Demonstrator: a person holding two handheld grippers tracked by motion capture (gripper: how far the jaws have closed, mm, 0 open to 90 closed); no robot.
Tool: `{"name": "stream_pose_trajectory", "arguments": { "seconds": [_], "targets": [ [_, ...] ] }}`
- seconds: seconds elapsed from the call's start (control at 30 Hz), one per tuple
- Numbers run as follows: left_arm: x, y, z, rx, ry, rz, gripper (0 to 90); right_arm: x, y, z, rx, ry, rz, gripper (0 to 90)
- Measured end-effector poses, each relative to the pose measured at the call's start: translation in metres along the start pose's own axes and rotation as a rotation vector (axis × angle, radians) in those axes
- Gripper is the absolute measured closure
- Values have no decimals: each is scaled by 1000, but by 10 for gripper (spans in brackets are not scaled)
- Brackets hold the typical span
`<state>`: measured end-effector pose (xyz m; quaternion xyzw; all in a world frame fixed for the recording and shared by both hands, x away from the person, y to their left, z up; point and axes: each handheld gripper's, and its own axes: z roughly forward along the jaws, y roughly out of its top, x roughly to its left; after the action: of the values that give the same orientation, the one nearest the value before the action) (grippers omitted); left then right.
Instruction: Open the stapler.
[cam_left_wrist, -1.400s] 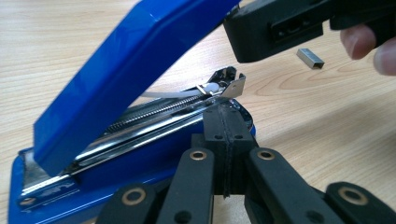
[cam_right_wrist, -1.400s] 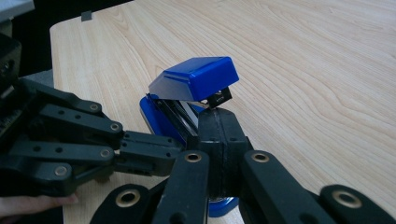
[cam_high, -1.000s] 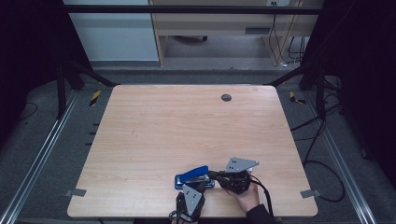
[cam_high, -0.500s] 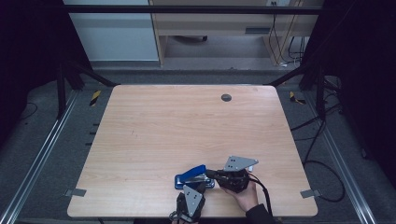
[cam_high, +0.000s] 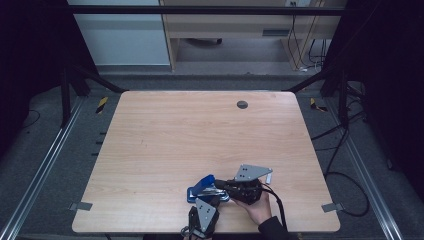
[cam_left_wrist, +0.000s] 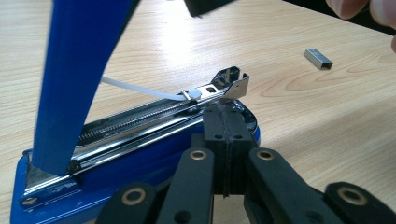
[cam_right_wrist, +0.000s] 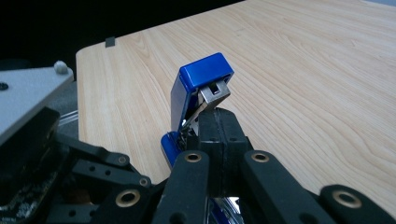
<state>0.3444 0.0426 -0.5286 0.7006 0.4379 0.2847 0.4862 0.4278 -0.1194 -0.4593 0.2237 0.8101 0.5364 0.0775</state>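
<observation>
Near the table's (cam_high: 150, 150) front edge, right of centre, blue stapler (cam_high: 202, 186) lies opened, lid tilted up, magazine bare. Left gripper (cam_high: 214, 199): jaws closed, pressing the base. Right gripper (cam_high: 219, 184): jaws closed, propping the lid. Loose staple strip (cam_left_wrist: 318, 59) lies nearby. Likely reloading; next move needs the strip picked up and seated in the magazine.

Lab-like recording bay: bare wooden table (cam_high: 165, 150) inside black metal framing (cam_high: 70, 85), cables (cam_high: 345, 145) trailing.

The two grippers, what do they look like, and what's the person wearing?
Both the left gripper and the right gripper have black linkage jaws with brass-coloured pivots and a grey three-cornered plate on top. A black cable trails from the right one. The sleeve is dark.
</observation>
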Motion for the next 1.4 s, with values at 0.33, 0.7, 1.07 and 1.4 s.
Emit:
{"name": "stream_pose_trajectory", "arguments": {
  "seconds": [0.33, 0.7, 1.07, 1.4],
  "targets": [
    [-1, 0, 0, 0, 3, 5, 898, 3, 8, 5, 2, 10, -10, 900],
    [0, 0, 0, -2, 2, 3, 898, 5, 13, 13, -2, 24, 9, 900],
    [-1, -1, 0, -4, 4, 8, 899, 9, 19, 19, 12, 26, -3, 900],
    [-1, -1, 0, -5, 5, 8, 899, 9, 21, 24, 14, 37, 5, 900]
  ]
}}
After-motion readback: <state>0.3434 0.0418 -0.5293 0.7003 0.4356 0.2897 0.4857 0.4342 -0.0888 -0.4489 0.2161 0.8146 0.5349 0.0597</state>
